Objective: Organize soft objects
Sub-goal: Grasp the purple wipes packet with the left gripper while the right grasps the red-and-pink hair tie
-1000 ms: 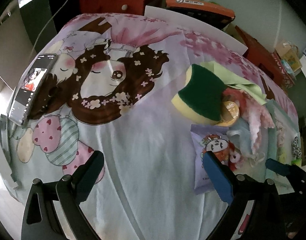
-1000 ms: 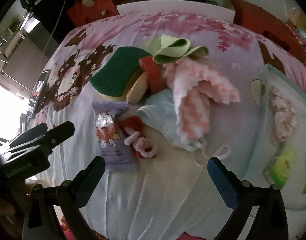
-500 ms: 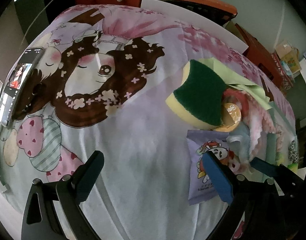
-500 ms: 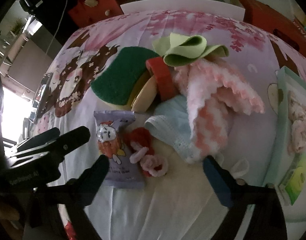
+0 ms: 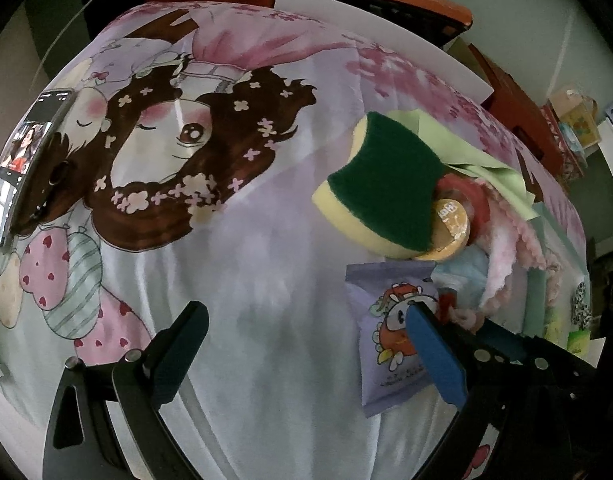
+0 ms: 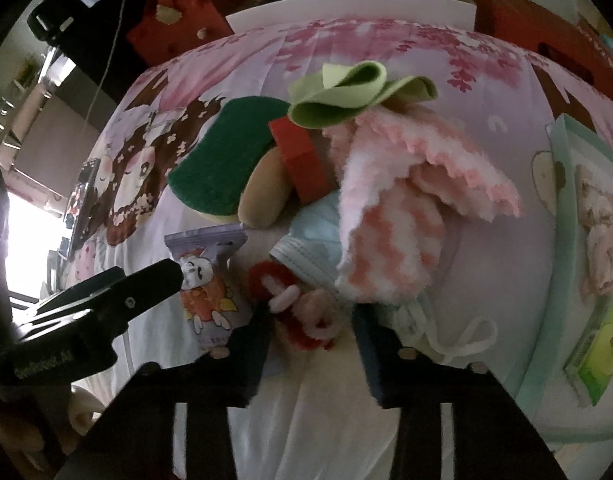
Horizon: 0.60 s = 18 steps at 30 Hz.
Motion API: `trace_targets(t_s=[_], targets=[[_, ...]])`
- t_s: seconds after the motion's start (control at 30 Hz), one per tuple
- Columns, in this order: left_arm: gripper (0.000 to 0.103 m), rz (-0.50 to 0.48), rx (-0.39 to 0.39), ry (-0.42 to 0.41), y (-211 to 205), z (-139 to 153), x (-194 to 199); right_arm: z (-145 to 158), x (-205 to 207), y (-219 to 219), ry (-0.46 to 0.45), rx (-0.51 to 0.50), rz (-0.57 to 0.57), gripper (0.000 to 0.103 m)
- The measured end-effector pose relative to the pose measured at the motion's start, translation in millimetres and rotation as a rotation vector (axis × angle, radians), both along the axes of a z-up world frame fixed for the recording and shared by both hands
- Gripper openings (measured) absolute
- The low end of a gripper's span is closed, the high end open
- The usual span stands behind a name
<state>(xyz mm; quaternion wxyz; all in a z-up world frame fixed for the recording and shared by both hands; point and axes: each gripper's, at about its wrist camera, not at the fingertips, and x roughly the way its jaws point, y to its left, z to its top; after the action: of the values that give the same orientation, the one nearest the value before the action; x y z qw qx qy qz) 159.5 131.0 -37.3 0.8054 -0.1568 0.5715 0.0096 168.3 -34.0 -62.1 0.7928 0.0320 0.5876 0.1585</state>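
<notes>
A desk covered by a cartoon-print cloth (image 5: 266, 260) holds a pile of soft things. The right gripper (image 6: 312, 344) points steeply down over a red-and-pink fuzzy hair tie (image 6: 302, 312) — its fingers are closing, with the tie lying between them, not yet clearly pressed. Just beside the tie lie a purple snack packet (image 6: 210, 280) and a pale blue face mask (image 6: 314, 236); a pink-and-white fluffy sock (image 6: 390, 208) drapes over the mask. Behind sit a green sponge (image 6: 226, 160) and a light green cloth (image 6: 346, 92). The left gripper (image 5: 302, 352) hovers beside the pile over bare cloth — fingers wide apart, empty. A phone (image 5: 22, 168) lies at the desk's far left edge.
</notes>
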Motion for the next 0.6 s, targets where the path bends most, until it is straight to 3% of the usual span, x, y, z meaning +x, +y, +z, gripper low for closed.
trace_targets(t_s=[0.3, 0.6], targets=[[0.099, -0.013, -0.007, 0.010, -8.9, 0.0, 2.0, 2.8, -4.2, -9.4, 0.001, 0.029, -0.003, 0.028], [0.099, -0.025, -0.033, 0.008, -21.4, 0.3, 5.1, 14.7, -14.0, -30.4, -0.027, 0.053, -0.018, 0.026]])
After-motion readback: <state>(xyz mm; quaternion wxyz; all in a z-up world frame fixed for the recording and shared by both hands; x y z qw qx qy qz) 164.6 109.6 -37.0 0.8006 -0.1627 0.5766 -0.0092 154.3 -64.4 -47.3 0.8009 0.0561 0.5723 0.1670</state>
